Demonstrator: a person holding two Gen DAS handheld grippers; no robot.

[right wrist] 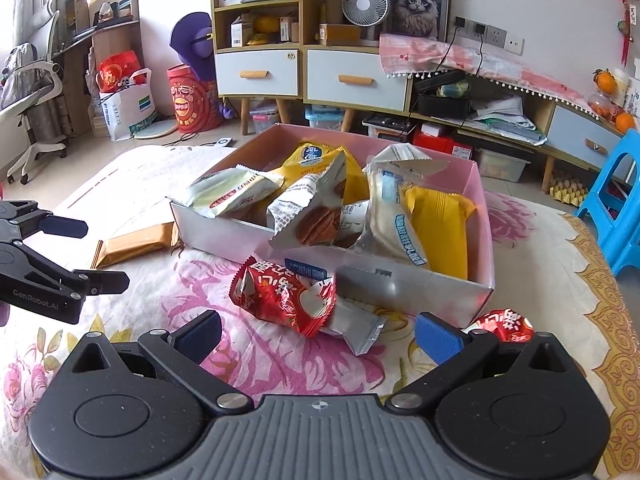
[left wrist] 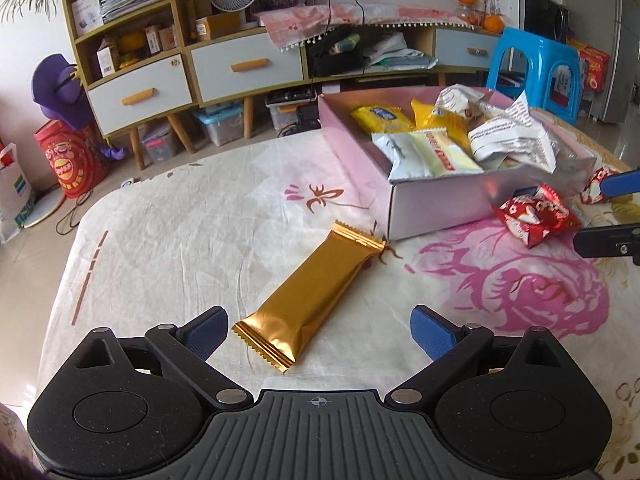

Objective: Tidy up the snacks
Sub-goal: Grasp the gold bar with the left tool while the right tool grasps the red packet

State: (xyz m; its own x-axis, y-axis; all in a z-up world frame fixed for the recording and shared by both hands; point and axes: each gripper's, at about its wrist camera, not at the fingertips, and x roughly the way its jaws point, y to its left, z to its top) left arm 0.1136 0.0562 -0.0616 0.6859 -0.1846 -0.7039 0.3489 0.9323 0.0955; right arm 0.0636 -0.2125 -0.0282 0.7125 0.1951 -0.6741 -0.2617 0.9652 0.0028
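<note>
A gold-wrapped bar (left wrist: 308,294) lies on the flowered tablecloth, its near end between the spread fingers of my open left gripper (left wrist: 320,330); nothing is held. Behind it stands a pink box (left wrist: 436,200) filled with several yellow and white snack packets. In the right wrist view a red snack packet (right wrist: 288,298) lies in front of the pink box (right wrist: 412,288), just ahead of my open right gripper (right wrist: 318,340). A second red packet (right wrist: 506,326) peeks out behind the right finger. The gold bar (right wrist: 134,244) shows at the box's left, near the left gripper (right wrist: 96,254).
The table's cloth (left wrist: 168,240) ends at a rounded far edge. Beyond stand a drawer cabinet (left wrist: 244,64), a blue plastic stool (left wrist: 534,68), storage bins (left wrist: 220,122) and a red bag (left wrist: 70,160) on the floor.
</note>
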